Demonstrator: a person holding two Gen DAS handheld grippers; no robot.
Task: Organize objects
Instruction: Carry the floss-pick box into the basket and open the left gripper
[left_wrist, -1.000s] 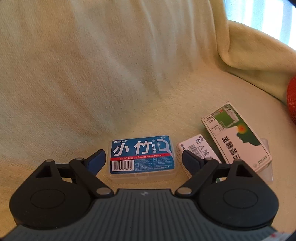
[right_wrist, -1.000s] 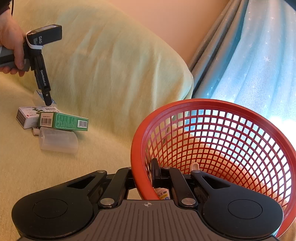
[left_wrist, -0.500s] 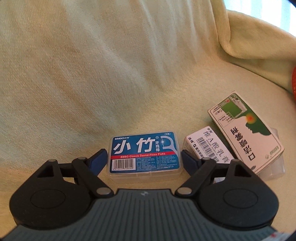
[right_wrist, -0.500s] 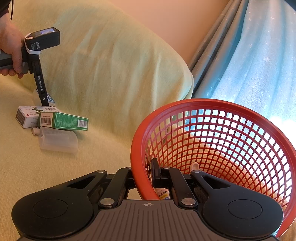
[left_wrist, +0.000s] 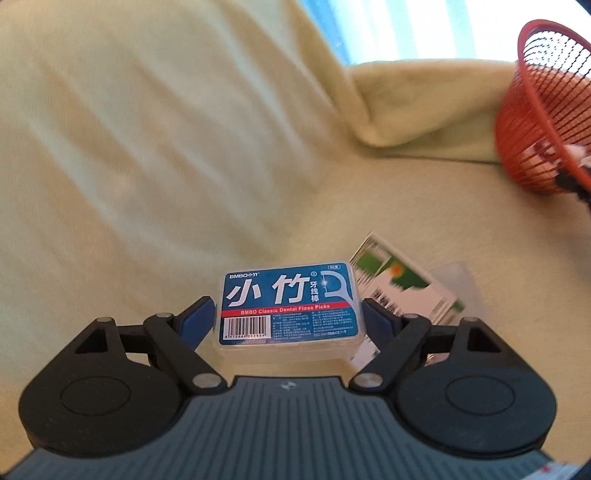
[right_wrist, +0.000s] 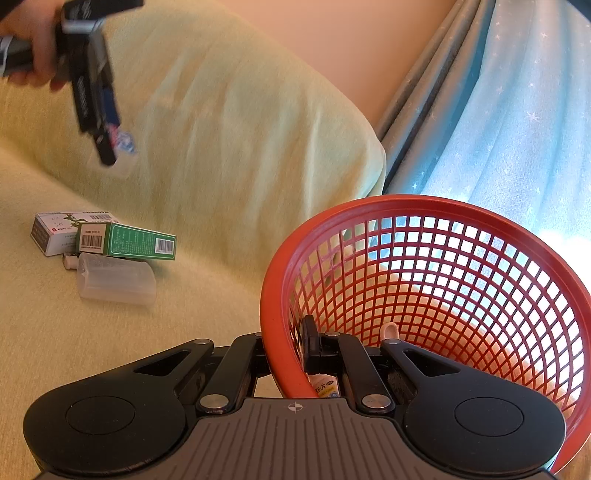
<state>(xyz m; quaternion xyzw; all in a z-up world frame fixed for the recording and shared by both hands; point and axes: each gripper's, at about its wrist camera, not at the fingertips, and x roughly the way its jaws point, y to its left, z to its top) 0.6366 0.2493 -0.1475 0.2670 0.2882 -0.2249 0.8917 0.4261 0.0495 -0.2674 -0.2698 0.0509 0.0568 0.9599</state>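
Sofa blanket (left_wrist: 155, 155); clear, blue-labelled floss box (left_wrist: 288, 308), seemingly airborne.

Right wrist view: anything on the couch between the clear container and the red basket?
No. Between the clear container and the red basket only bare yellow couch cover shows.

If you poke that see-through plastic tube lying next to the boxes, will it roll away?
Probably a little. The clear tube is round and lies on its side, so a sideways poke could start it rolling. The blanket looks soft, which would likely stop it soon. The green box rests against it, blocking that side.
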